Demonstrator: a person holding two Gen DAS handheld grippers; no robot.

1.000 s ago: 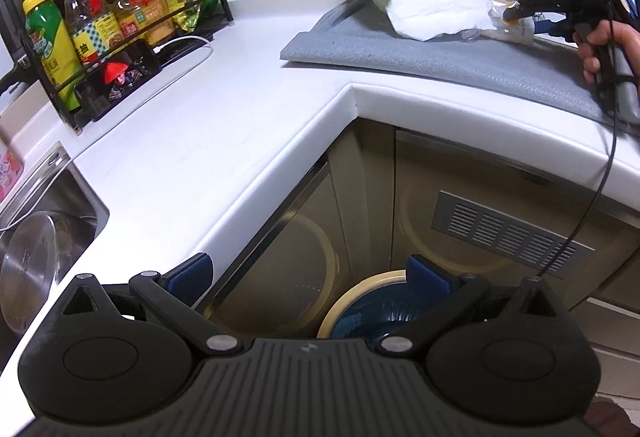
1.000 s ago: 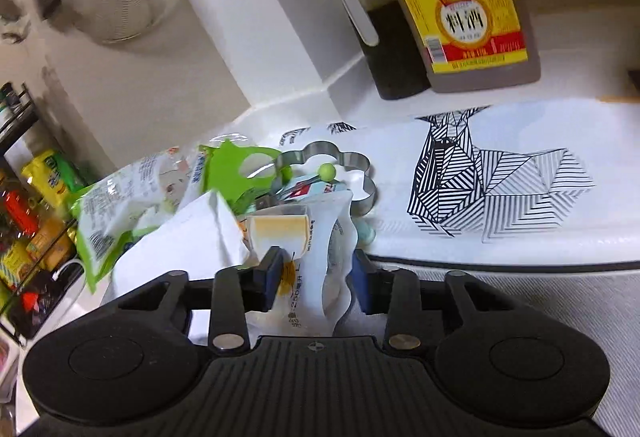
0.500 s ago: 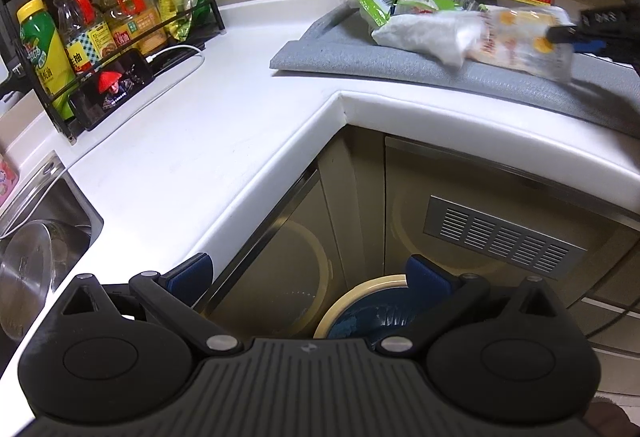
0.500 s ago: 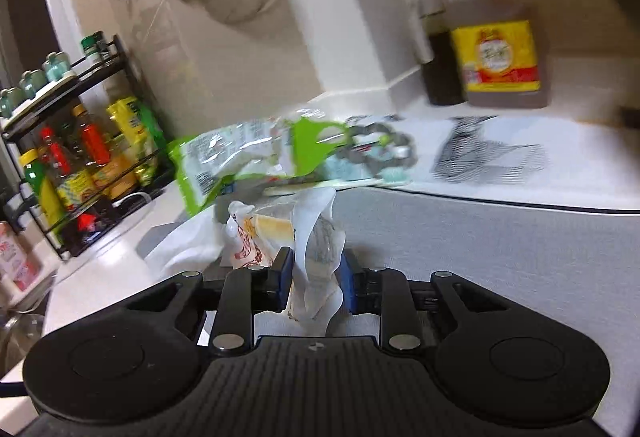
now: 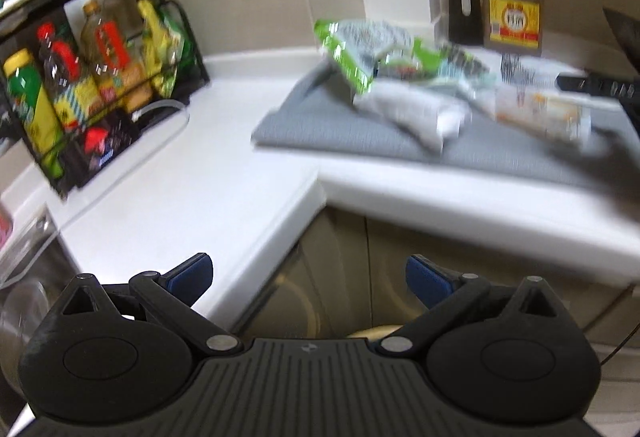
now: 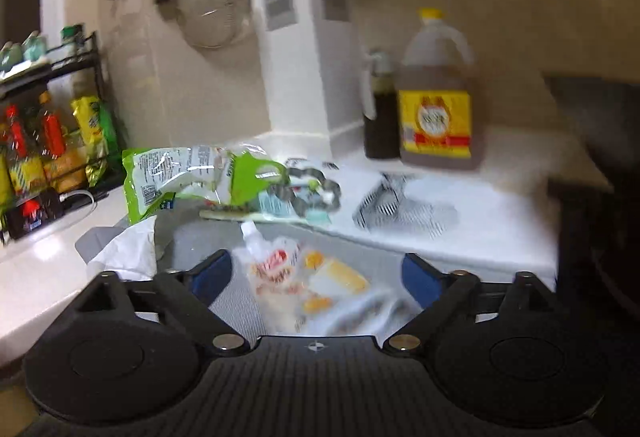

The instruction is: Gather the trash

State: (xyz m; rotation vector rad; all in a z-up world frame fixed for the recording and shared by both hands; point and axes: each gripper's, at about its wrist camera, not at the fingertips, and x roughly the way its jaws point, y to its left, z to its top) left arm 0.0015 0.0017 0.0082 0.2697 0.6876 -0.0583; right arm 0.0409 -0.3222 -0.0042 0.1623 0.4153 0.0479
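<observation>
clear pouch [image 6: 308, 277] — inside opening right gripper [image 6: 316, 277]

The left gripper [image 5: 308, 275] tilts downward with its jaws spread wide; the right gripper [image 6: 316, 277] is opening, its pads pressing nothing.

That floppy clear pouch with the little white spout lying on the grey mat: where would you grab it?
Probably across the pouch at its flat middle, coming down from above. It lies limp and flat on the grey mat, so the sides offer no edge. The right gripper straddles it, jaws opening, pads clear of it.
</observation>
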